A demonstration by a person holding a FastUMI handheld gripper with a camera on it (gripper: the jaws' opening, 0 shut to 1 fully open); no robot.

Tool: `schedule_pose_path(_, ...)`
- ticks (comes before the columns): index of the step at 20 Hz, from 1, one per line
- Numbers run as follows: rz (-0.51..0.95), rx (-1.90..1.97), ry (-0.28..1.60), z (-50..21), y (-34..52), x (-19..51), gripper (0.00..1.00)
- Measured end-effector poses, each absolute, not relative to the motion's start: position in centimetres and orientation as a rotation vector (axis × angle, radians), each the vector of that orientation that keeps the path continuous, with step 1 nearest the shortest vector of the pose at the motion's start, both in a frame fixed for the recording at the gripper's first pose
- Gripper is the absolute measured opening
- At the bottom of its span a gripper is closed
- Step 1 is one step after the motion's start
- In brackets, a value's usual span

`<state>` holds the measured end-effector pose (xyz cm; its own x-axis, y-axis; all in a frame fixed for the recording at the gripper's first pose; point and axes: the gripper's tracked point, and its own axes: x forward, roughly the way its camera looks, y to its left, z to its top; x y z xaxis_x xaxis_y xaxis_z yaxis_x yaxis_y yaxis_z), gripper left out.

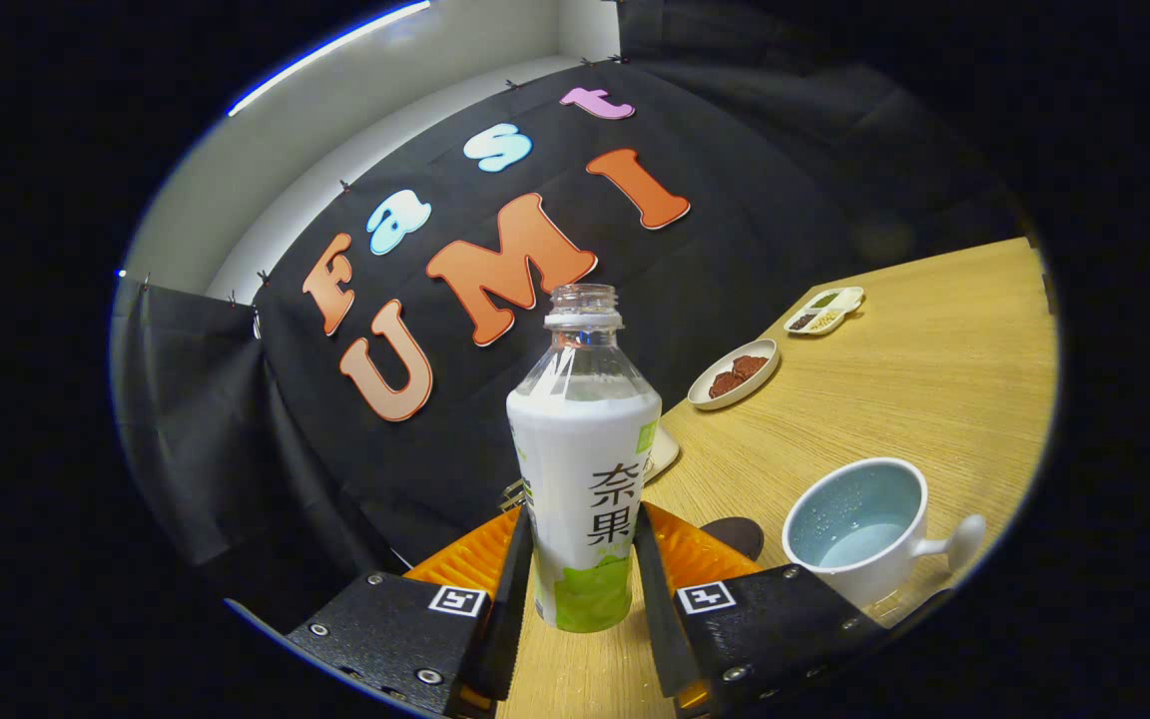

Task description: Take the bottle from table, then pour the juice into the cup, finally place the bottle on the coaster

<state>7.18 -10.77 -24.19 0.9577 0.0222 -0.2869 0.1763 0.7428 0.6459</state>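
An uncapped bottle [583, 469] with a white and green label stands between my fingers, its clear neck and open mouth pointing up. My gripper [585, 544] is shut on the bottle's lower half, one finger pressing on each side. To the right of the fingers sits a white cup [860, 524] with a pale blue inside and a handle, holding a little liquid and some droplets on its wall. A dark round coaster [735, 534] lies between the bottle and the cup, partly hidden behind my right finger.
On the wooden table [894, 399], beyond the cup, are a shallow plate [733, 375] with brown pieces and a small divided tray [825, 310]. A white dish edge [662, 449] peeks out behind the bottle. The whole scene is tilted.
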Motion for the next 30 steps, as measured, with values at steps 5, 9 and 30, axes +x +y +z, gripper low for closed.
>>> schedule_pose_path(5,-0.050,0.569,0.238,-23.3,-10.8,8.6,0.55)
schedule_pose_path(9,-0.074,0.361,0.225,-22.6,-12.0,10.5,0.55)
schedule_pose_path(30,-0.203,0.038,0.484,-31.9,-12.5,13.8,0.56)
